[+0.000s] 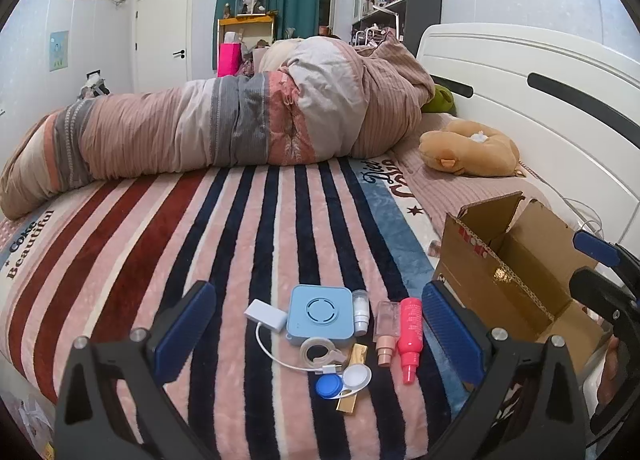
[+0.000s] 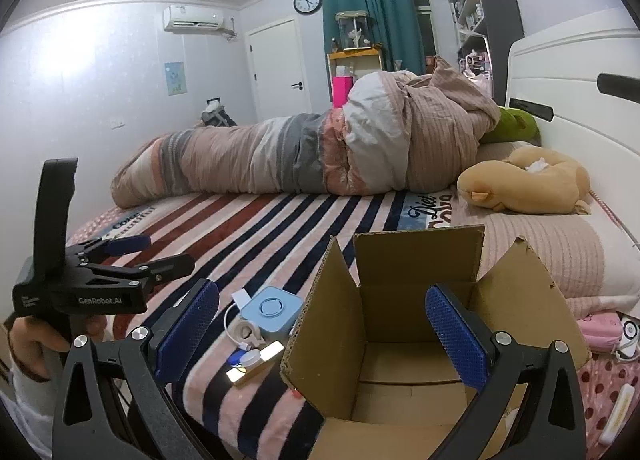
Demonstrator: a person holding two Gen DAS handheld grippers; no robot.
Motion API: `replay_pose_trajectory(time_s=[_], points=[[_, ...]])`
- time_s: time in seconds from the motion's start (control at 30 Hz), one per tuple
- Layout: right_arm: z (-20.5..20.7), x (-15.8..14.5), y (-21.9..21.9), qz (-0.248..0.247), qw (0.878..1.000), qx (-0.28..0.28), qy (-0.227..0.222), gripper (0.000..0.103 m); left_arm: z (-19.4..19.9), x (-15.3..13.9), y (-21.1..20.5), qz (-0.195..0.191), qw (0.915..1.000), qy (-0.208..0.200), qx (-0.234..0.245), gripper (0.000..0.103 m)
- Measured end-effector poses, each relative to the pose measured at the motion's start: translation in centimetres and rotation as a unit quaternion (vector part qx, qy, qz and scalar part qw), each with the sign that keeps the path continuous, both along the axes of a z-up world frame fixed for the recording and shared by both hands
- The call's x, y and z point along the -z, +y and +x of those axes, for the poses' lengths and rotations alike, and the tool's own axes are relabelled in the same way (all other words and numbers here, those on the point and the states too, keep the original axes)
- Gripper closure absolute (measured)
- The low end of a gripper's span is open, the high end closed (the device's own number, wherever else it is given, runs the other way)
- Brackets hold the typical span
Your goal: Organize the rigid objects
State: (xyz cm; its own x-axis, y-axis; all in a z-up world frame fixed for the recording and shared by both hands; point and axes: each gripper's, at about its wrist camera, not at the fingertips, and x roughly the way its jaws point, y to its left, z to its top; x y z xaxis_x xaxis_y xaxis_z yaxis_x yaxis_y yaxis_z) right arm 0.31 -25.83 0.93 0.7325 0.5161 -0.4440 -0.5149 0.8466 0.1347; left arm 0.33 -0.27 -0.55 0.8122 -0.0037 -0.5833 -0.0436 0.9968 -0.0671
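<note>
Barely started, I'd say: cardboard box [image 2: 400, 360] looks empty, whole clutter pile [image 1: 332, 340] sits on the bed's [image 1: 240, 240] near edge. Left tongs [image 1: 320, 340] and right tongs [image 2: 324, 336] both gape, holding nothing.

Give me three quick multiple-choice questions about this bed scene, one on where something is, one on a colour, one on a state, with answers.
1. The cardboard box stands where, from the small items?
A left
B right
C on them

2. The square speaker is
A light blue
B red
C green

3. The left gripper has its jaws
A shut on a bottle
B open
C shut, holding nothing

Answers:
1 B, in the left wrist view the box is right of the pink bottle.
2 A, its top is pale blue.
3 B, its pads are wide apart.
</note>
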Motion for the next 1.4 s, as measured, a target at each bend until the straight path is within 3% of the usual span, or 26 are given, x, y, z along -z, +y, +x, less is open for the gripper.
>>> replay_pose_trajectory(time_s=[1.4], points=[[-0.12,0.40,-0.08,-0.010,1.000,0.003,0.016,0.000,-0.13,-0.05,0.02,-0.002,1.0000,0.001,-0.003,0.001]])
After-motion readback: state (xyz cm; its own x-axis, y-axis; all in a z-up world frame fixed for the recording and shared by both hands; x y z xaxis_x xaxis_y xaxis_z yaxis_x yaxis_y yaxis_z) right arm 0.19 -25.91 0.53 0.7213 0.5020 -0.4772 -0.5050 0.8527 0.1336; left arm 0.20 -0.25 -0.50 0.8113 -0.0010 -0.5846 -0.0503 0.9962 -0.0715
